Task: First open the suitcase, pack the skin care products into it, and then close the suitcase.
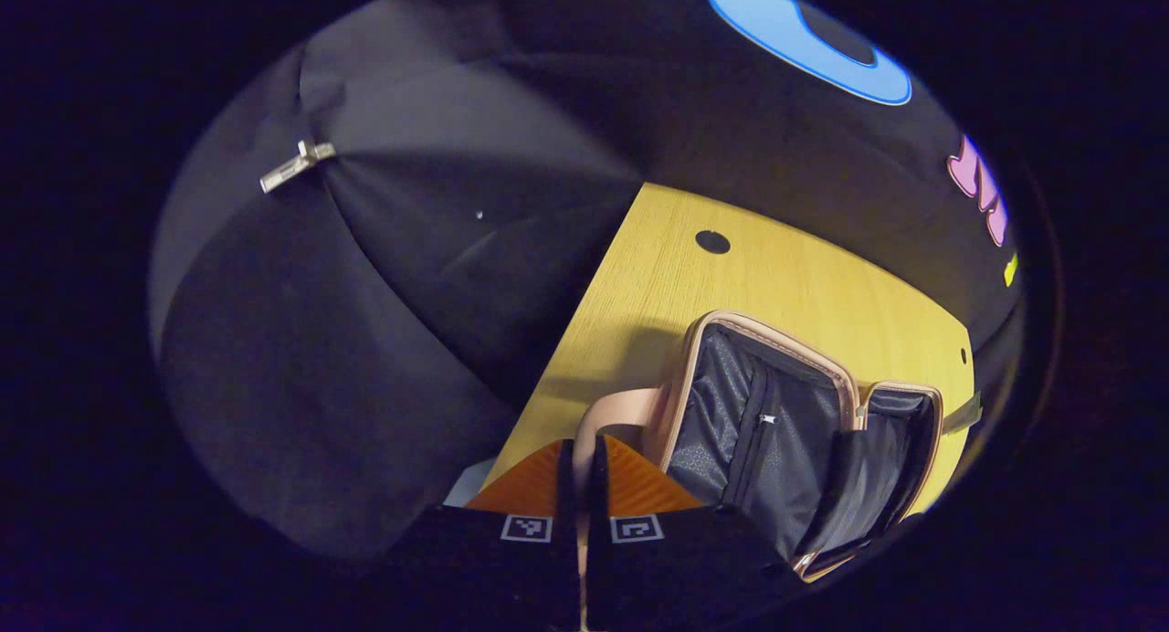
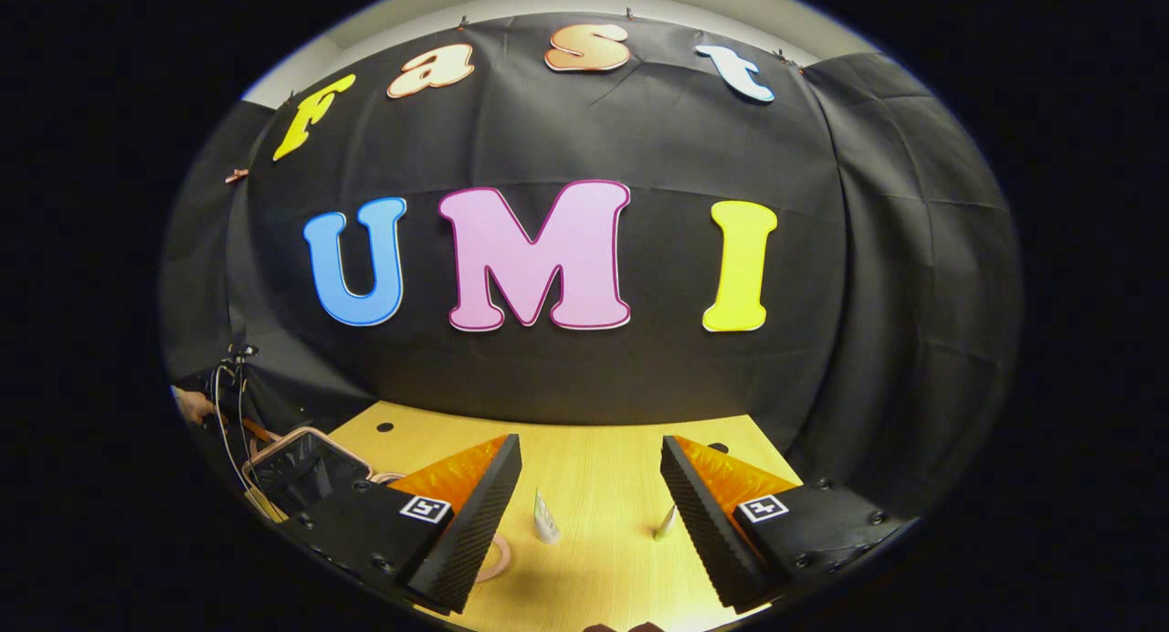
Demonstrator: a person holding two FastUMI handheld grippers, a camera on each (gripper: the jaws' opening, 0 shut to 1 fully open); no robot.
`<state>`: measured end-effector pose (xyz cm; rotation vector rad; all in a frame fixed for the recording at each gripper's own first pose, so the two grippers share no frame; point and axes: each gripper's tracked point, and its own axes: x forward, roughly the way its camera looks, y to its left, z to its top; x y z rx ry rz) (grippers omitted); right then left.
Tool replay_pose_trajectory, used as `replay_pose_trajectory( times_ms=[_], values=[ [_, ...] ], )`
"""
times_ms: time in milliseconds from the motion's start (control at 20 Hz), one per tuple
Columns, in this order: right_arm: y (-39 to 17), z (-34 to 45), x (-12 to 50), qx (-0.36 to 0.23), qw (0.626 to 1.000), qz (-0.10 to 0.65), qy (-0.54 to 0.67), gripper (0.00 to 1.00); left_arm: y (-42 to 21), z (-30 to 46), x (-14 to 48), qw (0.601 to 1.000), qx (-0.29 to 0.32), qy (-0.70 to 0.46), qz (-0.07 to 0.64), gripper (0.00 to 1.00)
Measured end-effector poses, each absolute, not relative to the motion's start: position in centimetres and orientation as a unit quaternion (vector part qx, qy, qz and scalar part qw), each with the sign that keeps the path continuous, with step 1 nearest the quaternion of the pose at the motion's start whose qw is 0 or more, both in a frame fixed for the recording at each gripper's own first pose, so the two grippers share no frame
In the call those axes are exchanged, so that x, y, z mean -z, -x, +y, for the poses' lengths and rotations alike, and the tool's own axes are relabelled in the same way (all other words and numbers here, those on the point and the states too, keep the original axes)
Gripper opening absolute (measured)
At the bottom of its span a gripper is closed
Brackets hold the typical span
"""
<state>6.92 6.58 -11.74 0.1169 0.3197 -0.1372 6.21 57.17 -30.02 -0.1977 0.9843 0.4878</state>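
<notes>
Left gripper (image 1: 581,472): fingers closed together, nothing visibly between them, just beside the pink suitcase (image 1: 795,431). The suitcase lies open on the wooden table (image 1: 776,276), with its dark lining showing no products; the opening step appears complete.

Right gripper (image 2: 589,504): fingers spread wide, holding nothing, above the table. Two small skin care tubes (image 2: 545,521) stand upright between them, farther along the tabletop. Packing and closing remain to be done.

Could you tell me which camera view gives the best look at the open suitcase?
The left gripper view: the suitcase lies open close ahead, its dark lining and pink rim plain. The right gripper view catches just a small part of it at the far left edge.
</notes>
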Motion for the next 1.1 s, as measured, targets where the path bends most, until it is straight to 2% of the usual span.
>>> replay_pose_trajectory(
  times_ms=[150, 200, 250, 300, 350, 450, 600, 750, 950, 1100],
  values=[
    [-7.0, 7.0, 12.5, 0.083, 0.98, 0.17, -0.055, 0.98, -5.8, 57.8, 33.0, 0.845, -0.223, 0.087, 0.477, 0.09],
    [-6.9, 6.9, 12.9, 0.089, 0.979, 0.176, -0.054, 0.98, -5.7, 58.2, 33.2, 0.846, -0.227, 0.067, 0.477, 0.12],
    [-6.8, 6.8, 13.4, 0.092, 0.978, 0.179, -0.05, 0.97, -6.0, 58.8, 32.4, 0.854, -0.239, 0.037, 0.461, 0.16],
    [-6.7, 6.7, 13.7, 0.095, 0.978, 0.178, -0.047, 0.97, -6.8, 58.6, 30.6, 0.873, -0.228, 0.024, 0.43, 0.32],
    [-6.5, 6.7, 13.9, 0.097, 0.979, 0.175, -0.045, 0.97, -7.9, 57.7, 28.4, 0.895, -0.208, 0.023, 0.395, 0.34],
    [-6.4, 6.2, 14.6, 0.104, 0.98, 0.168, -0.032, 0.97, -9.0, 54.4, 22.2, 0.926, -0.185, 0.001, 0.329, 0.94],
    [-6.9, 5.5, 14.9, 0.104, 0.982, 0.156, -0.014, 0.97, -12.1, 46.6, 15.9, 0.966, -0.124, -0.022, 0.227, 0.96],
    [-8.0, 4.2, 15.4, 0.101, 0.984, 0.145, -0.004, 0.96, -14.3, 35.2, 10.8, 0.986, -0.035, 0.001, 0.162, 0.96],
    [-9.4, 2.1, 15.8, 0.095, 0.985, 0.141, -0.016, 0.96, -16.2, 18.9, 9.1, 0.985, 0.078, 0.038, 0.149, 0.96],
    [-9.7, 0.7, 16.4, 0.083, 0.986, 0.142, -0.014, 0.96, -16.8, 9.3, 12.7, 0.971, 0.15, 0.046, 0.179, 0.96]
  ],
)
